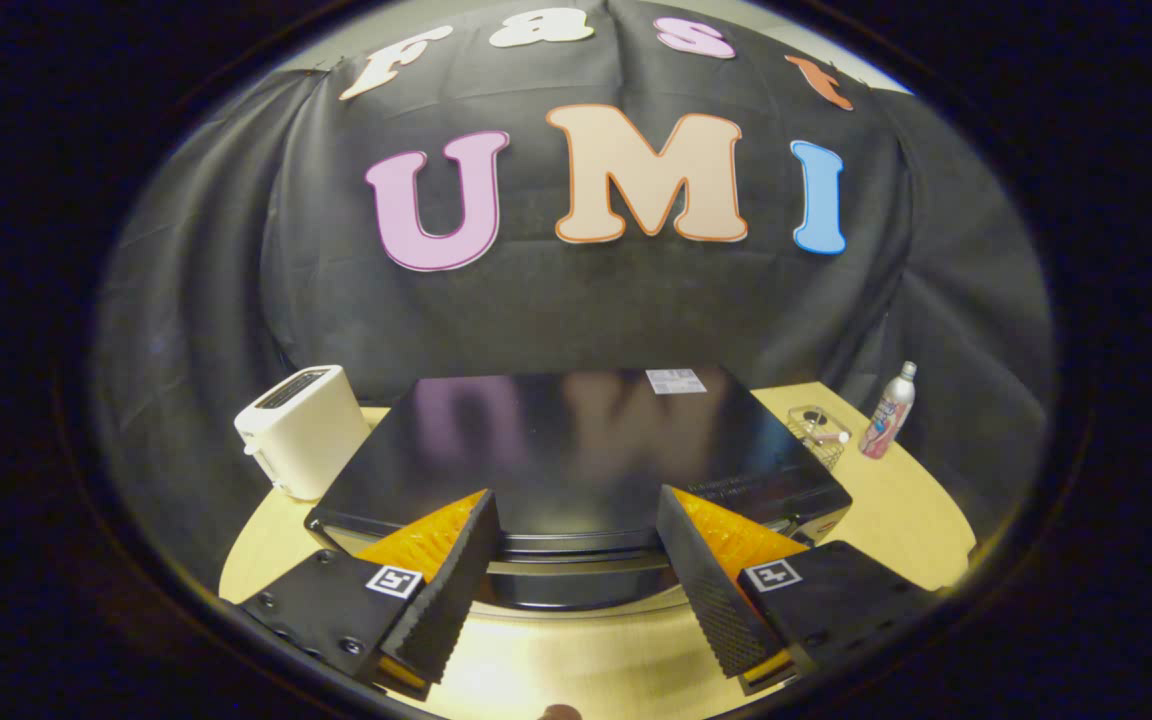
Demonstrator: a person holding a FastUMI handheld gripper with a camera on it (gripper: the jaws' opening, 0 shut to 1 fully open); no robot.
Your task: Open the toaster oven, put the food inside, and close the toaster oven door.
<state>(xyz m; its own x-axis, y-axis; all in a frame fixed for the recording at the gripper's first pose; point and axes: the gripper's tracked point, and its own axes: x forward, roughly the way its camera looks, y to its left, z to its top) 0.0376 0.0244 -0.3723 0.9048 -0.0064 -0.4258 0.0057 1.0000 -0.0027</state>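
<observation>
Gripper point(576, 590) w/ fingers spread wide, empty, poised above toaster oven point(576, 450) just ahead on table point(896, 520). Door apparently unopened; food nowhere identifiable. Opening, loading, closing all left, by the look.

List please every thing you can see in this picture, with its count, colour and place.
toaster oven: one, glossy black, on the table just ahead of the fingers
pop-up toaster: one, white, beside the toaster oven on one side
wire basket: one, clear or silvery, on the other side of the toaster oven; contents too small to tell
bottle: one, silver with pink, upright beyond the basket
table: one, light wood, under everything
gripper: one, fingers open, spread before the oven's front edge, holding nothing
</observation>
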